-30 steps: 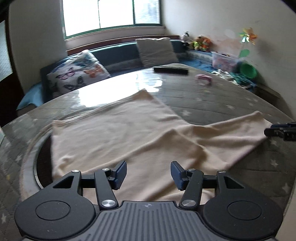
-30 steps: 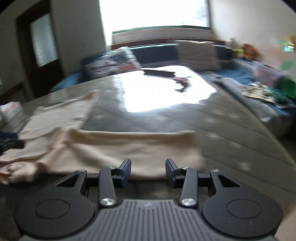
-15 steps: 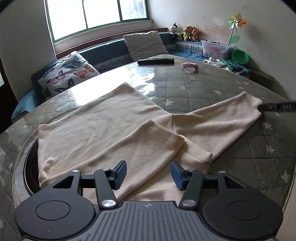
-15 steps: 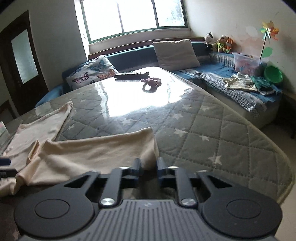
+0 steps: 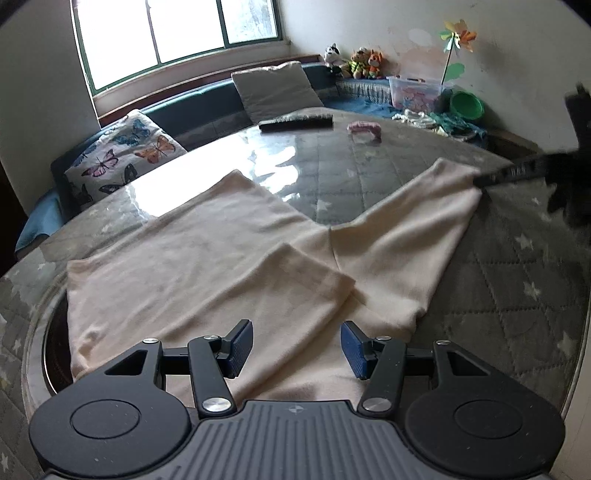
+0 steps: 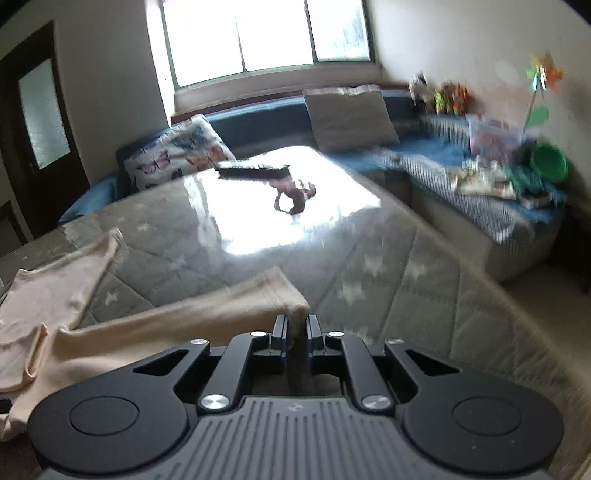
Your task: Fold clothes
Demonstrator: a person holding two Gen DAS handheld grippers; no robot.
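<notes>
Left wrist view: one cream garment (image 5: 207,258) lies spread on the bench (image 5: 509,280), which has a grey star-quilted cover under a glossy sheet. One sleeve is folded across the body, its cuff near the centre; the second sleeve stretches out to the right, its cuff pinched by the right tool (image 5: 517,171), seen blurred at the frame edge. Left tool (image 5: 297,349) is released, its two blue-padded fingers wide apart above the garment's near edge, gripping nothing. At the far side of the bench: one black remote (image 5: 295,122) and one small pink object (image 5: 364,127). Behind it, two cushions: one butterfly cushion (image 5: 118,158), one grey cushion (image 5: 275,90). Three stuffed toys (image 5: 354,59) sit on the ledge, with one pinwheel (image 5: 458,35) and one green bowl (image 5: 467,105) nearby. Right wrist view (motion-blurred): right tool (image 6: 295,328) is clenched on the sleeve cuff (image 6: 291,304), fabric caught between the two fingers. The garment (image 6: 55,306) trails off to the left across the bench (image 6: 406,288). One remote (image 6: 251,170), one pink object (image 6: 295,192) and two cushions are visible again.
</notes>
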